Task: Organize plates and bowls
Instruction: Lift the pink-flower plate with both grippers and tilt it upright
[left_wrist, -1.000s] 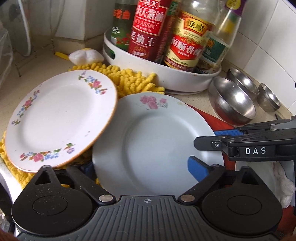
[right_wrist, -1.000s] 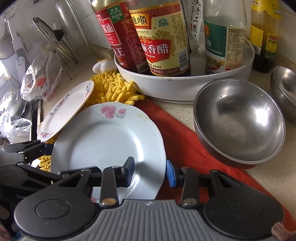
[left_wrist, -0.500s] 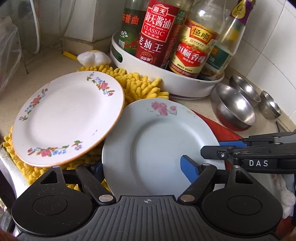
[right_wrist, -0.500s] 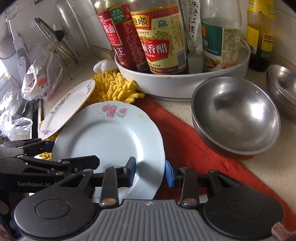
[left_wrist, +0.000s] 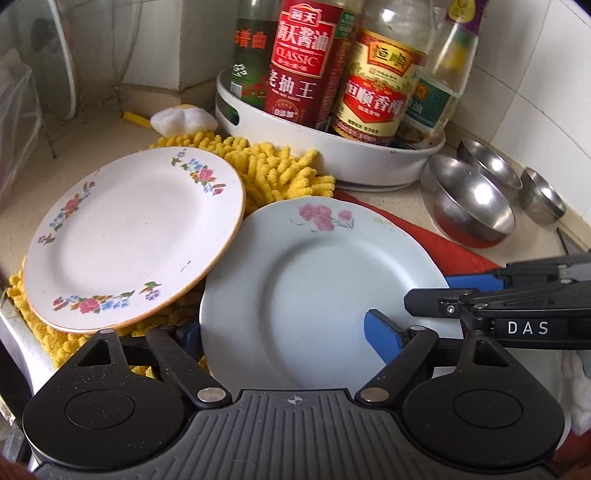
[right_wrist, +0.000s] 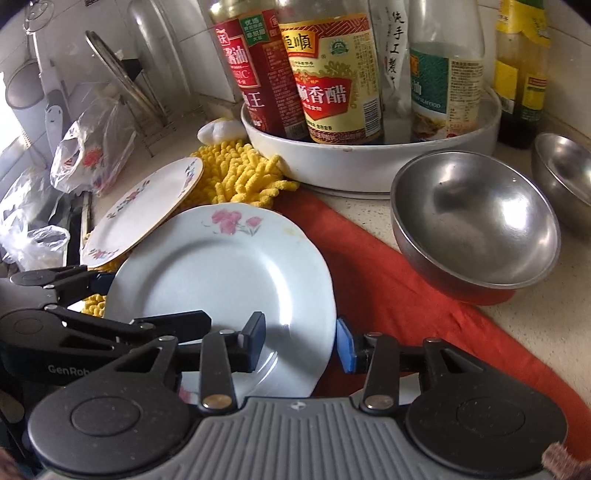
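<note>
A pale blue plate (left_wrist: 314, 280) with a pink flower lies tilted on the red cloth; it also shows in the right wrist view (right_wrist: 221, 280). My left gripper (left_wrist: 284, 339) is open, its jaws straddling the plate's near-left edge. My right gripper (right_wrist: 301, 339) is open too, with its jaws either side of the plate's right rim. A white floral plate (left_wrist: 133, 236) with an orange rim leans on the yellow mat, its edge over the blue plate; the right wrist view shows it too (right_wrist: 144, 206). Three steel bowls (left_wrist: 472, 199) stand at the right.
A white round tray (left_wrist: 332, 155) of sauce bottles stands behind the plates. A yellow chenille mat (left_wrist: 273, 170) and a red cloth (right_wrist: 388, 280) lie under them. A tiled wall is at the right; a dish rack and plastic bags (right_wrist: 92, 151) are at the left.
Both gripper views have pulled back a little and the blue plate's near edge has risen slightly. The jaws stay apart around the plate's rim.
</note>
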